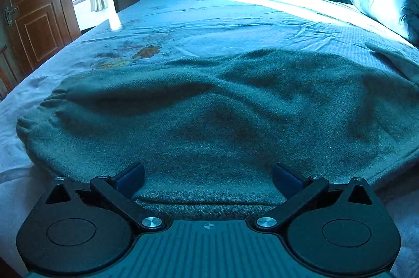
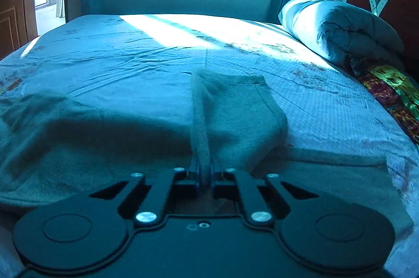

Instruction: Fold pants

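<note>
Your grey knitted pants (image 1: pixel 209 115) are lying soft and limp along the bed's (image 1: pixel 235 21) near edge. Your right tongs (image 2: pixel 205 178) are pinching a cloth fold; your left tongs (image 1: pixel 208 178) are gaping empty, so take a thick hem.

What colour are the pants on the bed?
Plain grey-green pants, no pattern; best seen in the left wrist view.

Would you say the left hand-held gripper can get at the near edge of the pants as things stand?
Probably yes. The left hand-held gripper stands wide open with the pants lying flat on the bed right between its fingers, and nothing covers that near edge.
</note>
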Demonstrator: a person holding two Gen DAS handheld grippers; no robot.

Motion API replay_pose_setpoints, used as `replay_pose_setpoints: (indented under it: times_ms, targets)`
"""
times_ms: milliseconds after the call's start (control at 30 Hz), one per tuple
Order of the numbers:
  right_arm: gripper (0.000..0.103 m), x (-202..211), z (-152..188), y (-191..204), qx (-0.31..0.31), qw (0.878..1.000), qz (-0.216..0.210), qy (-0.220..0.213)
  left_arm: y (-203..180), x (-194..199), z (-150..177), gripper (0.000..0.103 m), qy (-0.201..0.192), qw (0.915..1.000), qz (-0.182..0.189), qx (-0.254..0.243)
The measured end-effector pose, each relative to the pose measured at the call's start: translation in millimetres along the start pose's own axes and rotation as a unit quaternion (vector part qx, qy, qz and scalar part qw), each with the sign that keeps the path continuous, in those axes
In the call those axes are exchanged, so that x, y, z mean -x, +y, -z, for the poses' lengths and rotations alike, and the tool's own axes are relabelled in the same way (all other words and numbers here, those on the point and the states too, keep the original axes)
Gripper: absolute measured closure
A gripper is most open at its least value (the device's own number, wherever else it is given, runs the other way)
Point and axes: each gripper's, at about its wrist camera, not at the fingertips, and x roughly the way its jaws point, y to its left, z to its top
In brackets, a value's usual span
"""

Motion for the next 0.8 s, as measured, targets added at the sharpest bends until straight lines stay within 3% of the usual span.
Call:
replay_pose_setpoints:
  times_ms: [67, 133, 267, 367, 500, 633, 667, 700, 733, 800]
  targets:
    - [0.103, 15.0, 28.4, -25.7, -0.053, 0.998, -0.009, 0.027, 0.9, -2.2, 0.0, 0.0, -0.001, 1.0, 0.002, 0.002]
    - [0.093, 24.7, 56.1, -42.8, -0.091, 0.995, -0.012, 0.044, 1.1, -3.4, -0.7, 0.0, -0.002, 1.0, 0.004, 0.002]
    - [0.086, 48.6, 53.2, -49.1, -0.104, 0.994, -0.011, -0.003, 2.1, -2.8, -0.1, 0.0, -0.003, 1.0, 0.008, 0.002]
    - [0.083, 47.0, 26.9, -33.7, -0.051, 0.998, -0.008, -0.034, 2.1, -3.6, -0.2, 0.0, -0.004, 1.0, 0.008, 0.003]
    - [0.076, 15.0, 5.5, 4.0, 0.075, 0.997, -0.009, -0.021, 2.9, -2.8, -1.0, 0.0, -0.002, 0.9999, 0.008, 0.008]
    - [0.079, -19.7, 2.3, 34.9, 0.178, 0.984, 0.009, 0.009, 0.9, -2.6, -3.5, 0.0, 0.005, 1.0, 0.002, 0.006]
    - [0.083, -24.9, 1.6, 35.0, 0.178, 0.984, 0.012, 0.013, 0.4, -3.0, -3.8, 0.0, 0.006, 1.0, 0.0, 0.007]
    - [0.098, -28.5, -0.7, 29.7, 0.161, 0.987, 0.013, 0.018, 0.0, -3.3, -4.0, 0.0, 0.007, 1.0, -0.001, 0.007]
    - [0.103, -27.3, -2.8, 21.5, 0.138, 0.99, 0.007, 0.018, -0.5, -3.4, -4.3, 0.0, 0.008, 0.9999, -0.002, 0.006]
    - [0.103, -12.6, -6.5, 3.8, 0.098, 0.995, 0.016, -0.012, -0.9, -3.6, -4.6, 0.0, 0.009, 0.9999, -0.003, 0.006]
